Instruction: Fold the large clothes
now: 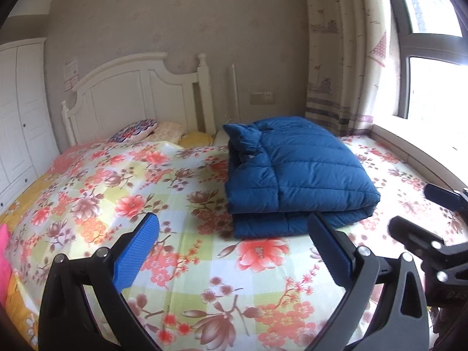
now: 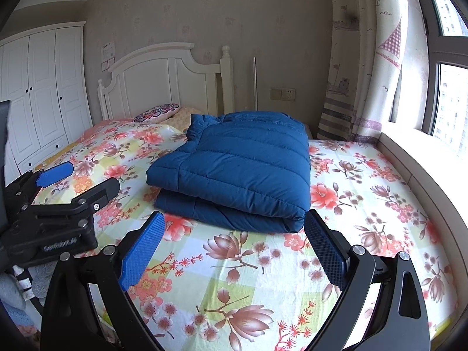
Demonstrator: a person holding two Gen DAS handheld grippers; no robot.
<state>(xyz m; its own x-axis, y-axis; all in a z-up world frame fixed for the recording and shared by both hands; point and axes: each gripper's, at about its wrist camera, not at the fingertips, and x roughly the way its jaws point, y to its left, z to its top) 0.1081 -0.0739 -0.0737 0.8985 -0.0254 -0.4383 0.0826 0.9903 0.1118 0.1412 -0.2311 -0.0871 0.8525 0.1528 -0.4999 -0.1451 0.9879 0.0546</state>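
A dark blue puffer jacket (image 1: 295,172) lies folded into a thick rectangular bundle on the floral bed sheet (image 1: 181,193); it also shows in the right wrist view (image 2: 239,169). My left gripper (image 1: 234,222) is open and empty, held above the sheet just in front of the bundle's near edge. My right gripper (image 2: 234,222) is open and empty, also just short of the bundle's near fold. In the left wrist view the right gripper shows at the right edge (image 1: 424,213). In the right wrist view the left gripper shows at the left (image 2: 79,181).
A white headboard (image 1: 140,87) and pillows (image 1: 137,128) stand at the far end. A white wardrobe (image 2: 38,93) is on the left. A curtain (image 2: 365,58), window and sill (image 2: 424,158) run along the right. Something pink (image 1: 4,263) lies at the bed's left edge.
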